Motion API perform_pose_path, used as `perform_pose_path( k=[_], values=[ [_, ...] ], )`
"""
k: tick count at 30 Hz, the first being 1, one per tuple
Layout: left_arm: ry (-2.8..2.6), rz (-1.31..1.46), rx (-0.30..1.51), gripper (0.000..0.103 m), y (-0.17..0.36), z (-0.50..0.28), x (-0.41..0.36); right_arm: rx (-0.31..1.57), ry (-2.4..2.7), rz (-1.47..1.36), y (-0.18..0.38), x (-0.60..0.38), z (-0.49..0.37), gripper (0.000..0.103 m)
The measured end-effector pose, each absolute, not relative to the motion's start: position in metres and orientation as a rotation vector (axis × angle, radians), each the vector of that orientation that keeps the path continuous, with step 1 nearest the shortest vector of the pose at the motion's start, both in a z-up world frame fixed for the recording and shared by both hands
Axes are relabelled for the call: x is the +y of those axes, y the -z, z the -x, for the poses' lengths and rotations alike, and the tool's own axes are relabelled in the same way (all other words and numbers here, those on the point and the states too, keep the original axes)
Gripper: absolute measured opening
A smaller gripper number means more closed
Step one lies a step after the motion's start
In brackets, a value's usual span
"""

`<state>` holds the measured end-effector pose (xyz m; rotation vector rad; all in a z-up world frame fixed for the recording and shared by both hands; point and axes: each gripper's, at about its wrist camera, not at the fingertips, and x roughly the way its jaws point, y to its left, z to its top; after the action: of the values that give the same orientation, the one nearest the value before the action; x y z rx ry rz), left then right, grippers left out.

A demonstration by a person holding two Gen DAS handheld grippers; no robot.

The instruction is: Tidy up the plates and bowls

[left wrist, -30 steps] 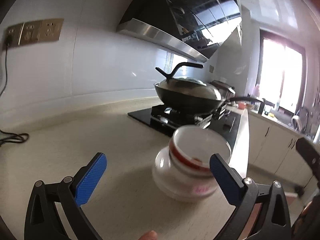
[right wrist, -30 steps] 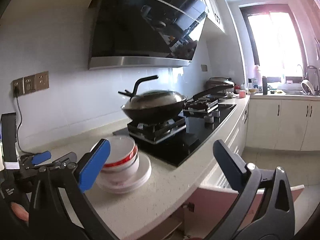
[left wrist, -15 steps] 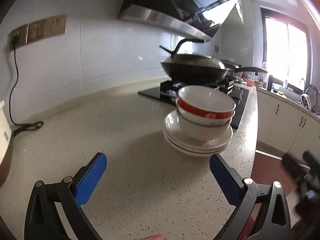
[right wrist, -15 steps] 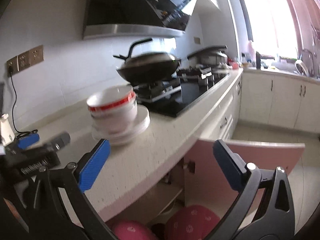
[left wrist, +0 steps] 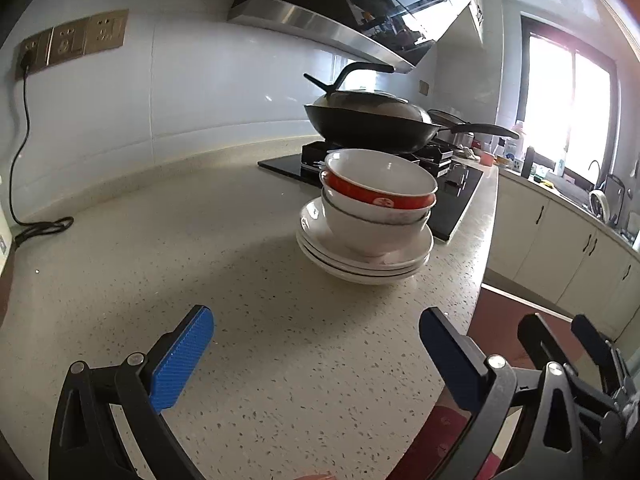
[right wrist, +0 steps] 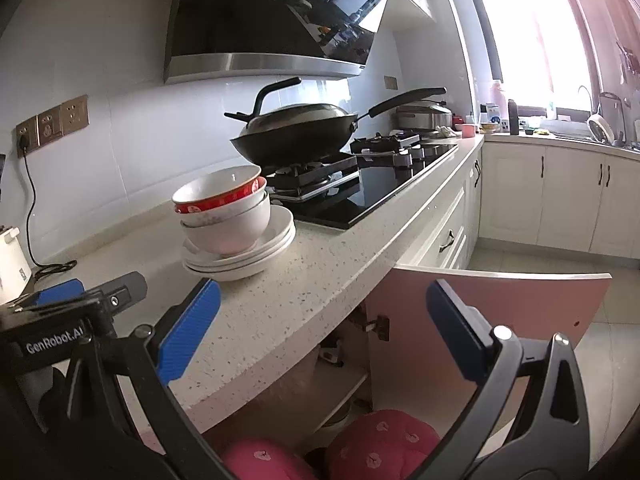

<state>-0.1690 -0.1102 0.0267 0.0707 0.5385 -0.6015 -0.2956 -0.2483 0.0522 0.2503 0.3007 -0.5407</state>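
A speckled, pale stone counter [left wrist: 248, 264] fills the lower half of the left view. At centre right of that frame stands the stack: three shallow white plates [left wrist: 362, 258] with two bowls nested on top, a plain white bowl [left wrist: 372, 228] below and a red-banded bowl [left wrist: 378, 186] above it. All are glossy ceramic and round. In the right view the same stack sits at centre left, near the counter's front edge.

Just behind the stack is a black glass stove [right wrist: 376, 184] with dark metal grates. A lidded black wok [right wrist: 296, 136] with a long curved handle rests on the nearer burner, and a range hood [right wrist: 272, 20] of dark glass and brushed steel hangs above in the upper centre. Brass-coloured wall sockets [left wrist: 72, 42] sit at upper left, with a black cord [left wrist: 24, 152] trailing down to the counter. Nothing lies between the grippers and the stack.

The left gripper [left wrist: 316, 356] hovers over bare counter at the bottom of its frame, its ribbed blue pads spread wide and holding nothing. The right gripper [right wrist: 322, 336] is likewise spread and empty, held off the counter's edge. Below it, at lower right, a pink cabinet door [right wrist: 516, 304] stands open, showing a shelf inside, and two pink padded slippers [right wrist: 380, 444] show at the bottom. White cabinets [right wrist: 560, 196] and a bright window [right wrist: 532, 36] fill the right side.
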Motion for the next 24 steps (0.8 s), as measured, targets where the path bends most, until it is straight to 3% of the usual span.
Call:
perform_pose_path(
  k=[24],
  values=[
    [0.575,-0.08,0.547,0.103,-0.022,0.168,-0.111,0.302,0.552,-0.249,-0.043,-0.26,0.303,0.103]
  ],
)
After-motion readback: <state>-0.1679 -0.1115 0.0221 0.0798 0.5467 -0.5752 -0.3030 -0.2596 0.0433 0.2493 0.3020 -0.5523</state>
